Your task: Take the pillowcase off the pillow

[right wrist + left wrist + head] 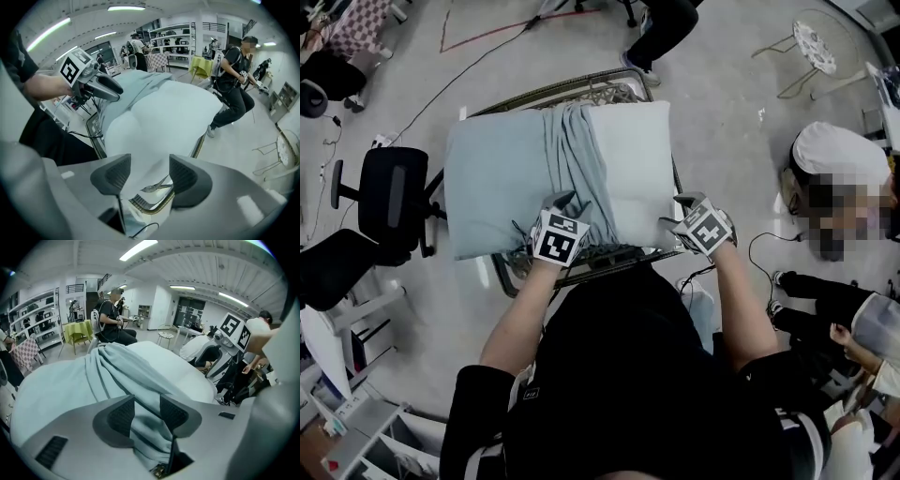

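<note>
Head view: pillowcase bunched halfway off white pillow (left claw, right claw both spread).

Metal-framed table, pillow lying flat across it, pillowcase bunched midway

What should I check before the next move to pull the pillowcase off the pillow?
1. Bunched pillowcase between the jaws of the left gripper: ok.
2. Left gripper clamped on the fabric: not ok, the jaws stand apart.
3. Bare pillow corner between the jaws of the right gripper: ok.
4. Right gripper clamped on the pillow: not ok, the jaws stand apart.
5. Pillowcase partly off: ok, one half of the pillow is bare.
6. Far edge of the pillowcase free of the metal frame: cannot tell.
</note>
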Available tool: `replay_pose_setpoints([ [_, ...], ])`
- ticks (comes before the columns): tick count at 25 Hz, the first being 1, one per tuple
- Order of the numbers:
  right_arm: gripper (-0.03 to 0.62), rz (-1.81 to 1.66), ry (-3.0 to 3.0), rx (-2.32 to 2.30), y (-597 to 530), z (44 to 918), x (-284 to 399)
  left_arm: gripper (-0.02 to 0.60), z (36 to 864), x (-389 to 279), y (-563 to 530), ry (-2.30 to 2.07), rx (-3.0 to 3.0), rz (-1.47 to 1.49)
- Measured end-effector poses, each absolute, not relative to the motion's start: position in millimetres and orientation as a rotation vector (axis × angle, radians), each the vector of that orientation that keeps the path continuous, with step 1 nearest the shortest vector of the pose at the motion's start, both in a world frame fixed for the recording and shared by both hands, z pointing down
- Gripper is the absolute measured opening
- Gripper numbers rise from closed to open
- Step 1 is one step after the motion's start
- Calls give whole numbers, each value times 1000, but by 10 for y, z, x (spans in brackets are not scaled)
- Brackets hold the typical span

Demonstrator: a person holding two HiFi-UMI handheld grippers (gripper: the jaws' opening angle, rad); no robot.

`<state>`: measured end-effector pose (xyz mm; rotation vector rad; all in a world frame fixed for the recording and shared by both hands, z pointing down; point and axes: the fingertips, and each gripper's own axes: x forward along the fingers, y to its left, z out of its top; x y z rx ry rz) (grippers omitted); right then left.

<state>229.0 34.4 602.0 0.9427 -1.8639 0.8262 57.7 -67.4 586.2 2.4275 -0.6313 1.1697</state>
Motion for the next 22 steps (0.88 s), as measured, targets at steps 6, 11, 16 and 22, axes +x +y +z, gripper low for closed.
replay_pose_setpoints([
  [6,371,987,-1782,862,991,6317,2148,203,5894,629,-215,-578,2417,1148],
  [11,356,916,-1780,952,970,6639,1983,319,6081,707,112,-628,2411,1236],
  [16,184,799,-1813,1037,699,6468,1937,330,6210,797,8,-745,2419,1256],
  [22,158,674,-1848,1168,198,5983,2238,273,6029,968,-407,-769,2453,1174],
])
